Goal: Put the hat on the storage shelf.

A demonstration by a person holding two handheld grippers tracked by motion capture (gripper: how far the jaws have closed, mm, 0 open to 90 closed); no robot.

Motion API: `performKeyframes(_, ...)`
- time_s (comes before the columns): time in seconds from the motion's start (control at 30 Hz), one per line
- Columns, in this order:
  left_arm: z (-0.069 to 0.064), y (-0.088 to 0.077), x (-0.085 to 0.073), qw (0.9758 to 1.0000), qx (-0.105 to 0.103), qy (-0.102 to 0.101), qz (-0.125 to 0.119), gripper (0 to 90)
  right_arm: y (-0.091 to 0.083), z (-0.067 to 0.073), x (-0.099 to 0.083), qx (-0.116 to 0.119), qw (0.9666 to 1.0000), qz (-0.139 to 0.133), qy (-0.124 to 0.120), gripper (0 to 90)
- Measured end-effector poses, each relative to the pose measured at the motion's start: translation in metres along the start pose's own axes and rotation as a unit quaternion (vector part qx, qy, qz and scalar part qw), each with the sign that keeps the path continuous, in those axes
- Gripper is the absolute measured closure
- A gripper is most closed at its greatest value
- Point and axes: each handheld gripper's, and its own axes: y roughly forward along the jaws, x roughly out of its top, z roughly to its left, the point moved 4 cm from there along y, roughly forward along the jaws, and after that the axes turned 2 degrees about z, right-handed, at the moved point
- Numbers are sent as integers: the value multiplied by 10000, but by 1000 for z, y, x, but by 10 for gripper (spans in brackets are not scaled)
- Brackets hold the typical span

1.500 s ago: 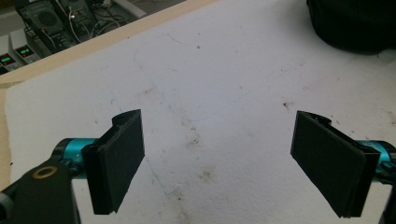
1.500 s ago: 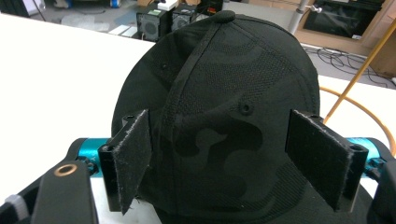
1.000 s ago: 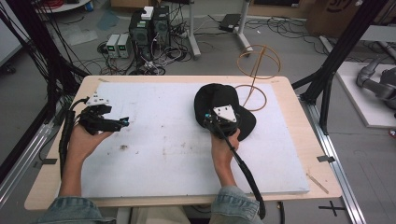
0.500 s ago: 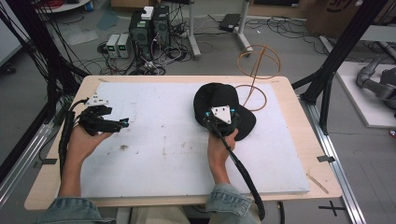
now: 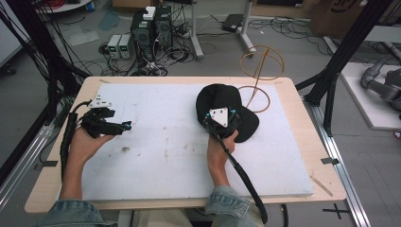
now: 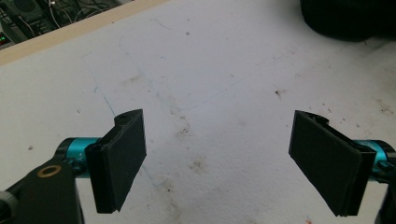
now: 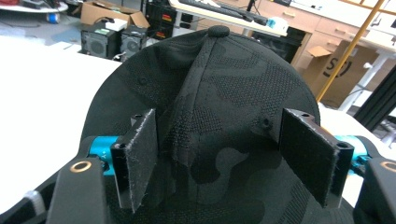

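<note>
Little has moved since earlier: both grippers stay put. Right gripper [image 7: 226, 158] gapes wide over the black cap [image 5: 222, 101]; left gripper [image 6: 224, 163] gapes empty. Upper right, a wire stand [image 5: 260, 71].

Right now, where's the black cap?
In the high view the black cap lies right of the table's centre, beside the wire stand, under the open right gripper.

Counted on the bench: one black camouflage-knit cap [image 5: 221, 100], one tan wire hoop stand [image 5: 260, 70], one white foam mat [image 5: 165, 142].

Matt knitted-cloth cap [image 7: 210, 107]
</note>
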Motion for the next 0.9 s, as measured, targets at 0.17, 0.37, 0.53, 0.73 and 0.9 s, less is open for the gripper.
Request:
performKeyframes(0.17, 0, 0, 0, 10000, -12, 5, 8, 192, 1, 2, -1, -157, 9996, 21, -250, 333)
performKeyframes(0.37, 1, 1, -2, 10000, -26, -16, 34, 193, 0, 0, -2, -268, 9989, 106, -378, 399)
performKeyframes(0.53, 3, 2, -4, 10000, -35, -36, 44, 194, -1, -2, -2, -328, 9984, 182, -413, 453)
performKeyframes(0.73, 4, 2, -6, 9999, -67, -77, 42, 196, -2, -2, -3, -383, 9978, 251, -474, 575)
performKeyframes(0.9, 4, 2, -6, 9999, -61, -77, 57, 196, -4, -2, -3, -453, 9967, 266, -624, 638)
